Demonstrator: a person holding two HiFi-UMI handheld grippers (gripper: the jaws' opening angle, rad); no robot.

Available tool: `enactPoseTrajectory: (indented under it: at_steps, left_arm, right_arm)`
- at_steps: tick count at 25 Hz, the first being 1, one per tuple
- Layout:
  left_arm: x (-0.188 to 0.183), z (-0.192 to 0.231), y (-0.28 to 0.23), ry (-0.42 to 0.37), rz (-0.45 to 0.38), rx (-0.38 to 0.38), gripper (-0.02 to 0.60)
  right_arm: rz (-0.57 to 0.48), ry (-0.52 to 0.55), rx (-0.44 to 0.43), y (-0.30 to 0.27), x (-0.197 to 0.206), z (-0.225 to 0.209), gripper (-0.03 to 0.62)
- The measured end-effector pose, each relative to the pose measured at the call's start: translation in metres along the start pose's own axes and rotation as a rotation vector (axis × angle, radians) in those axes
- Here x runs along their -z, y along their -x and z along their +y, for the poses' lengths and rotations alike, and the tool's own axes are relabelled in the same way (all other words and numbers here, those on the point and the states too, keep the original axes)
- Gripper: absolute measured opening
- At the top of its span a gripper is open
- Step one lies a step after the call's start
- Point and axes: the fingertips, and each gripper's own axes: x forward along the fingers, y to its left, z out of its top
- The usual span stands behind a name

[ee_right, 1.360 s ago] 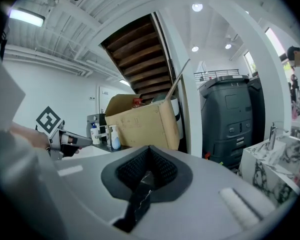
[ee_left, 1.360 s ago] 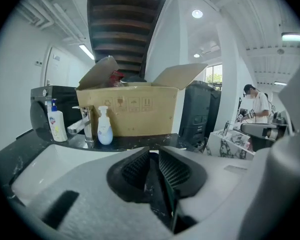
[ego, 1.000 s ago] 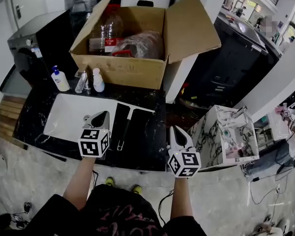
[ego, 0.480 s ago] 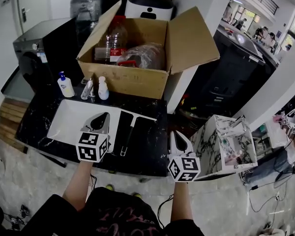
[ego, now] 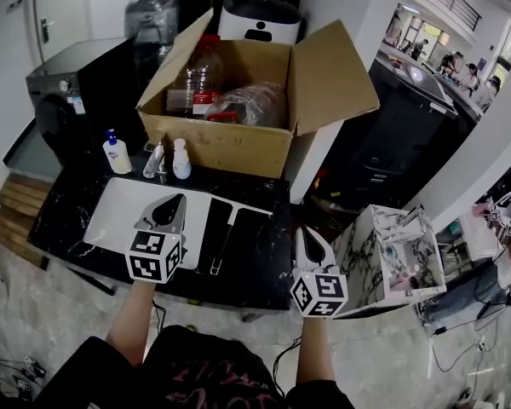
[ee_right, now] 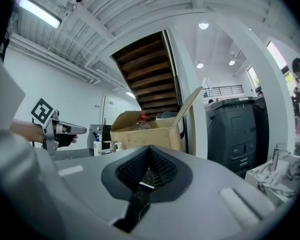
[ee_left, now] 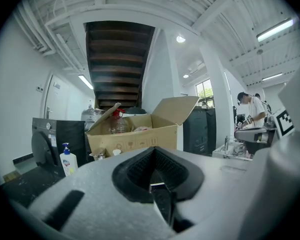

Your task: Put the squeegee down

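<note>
At the worktop's (ego: 64, 220) back-left corner, a pump bottle (ego: 115, 153) stands beside the cardboard box (ego: 238, 130). My left tongs (ego: 172, 203) hang over the right end of the white basin (ego: 111, 216), jaws pressed together and clenched on nothing. Just right of them the squeegee (ego: 224, 239) lies flat on the black worktop, blade toward the box, handle toward the near edge, touched by neither tool. My right tongs (ego: 306, 233) hover by the worktop's right edge, likewise clenched and empty, apart from the squeegee.
</note>
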Motion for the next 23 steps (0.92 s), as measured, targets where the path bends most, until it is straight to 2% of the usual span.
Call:
enactPoseTrajectory:
  at_steps: [11,18,23]
  left_arm:
    - [-0.005,-0.008,-0.008,-0.019,-0.002,0.022,0.005]
    - [-0.007,-0.004,-0.011,0.001,-0.015,0.031,0.006]
    - [-0.006,0.001,-0.011,-0.024,-0.011,0.019,0.006]
  right_arm:
    - [0.008,0.004,-0.011,-0.006,-0.001,-0.005,0.011]
    - [0.008,0.000,-0.007,-0.011,-0.002,-0.005,0.011]
    - [0.010,0.002,-0.007,-0.014,0.000,-0.003,0.011]
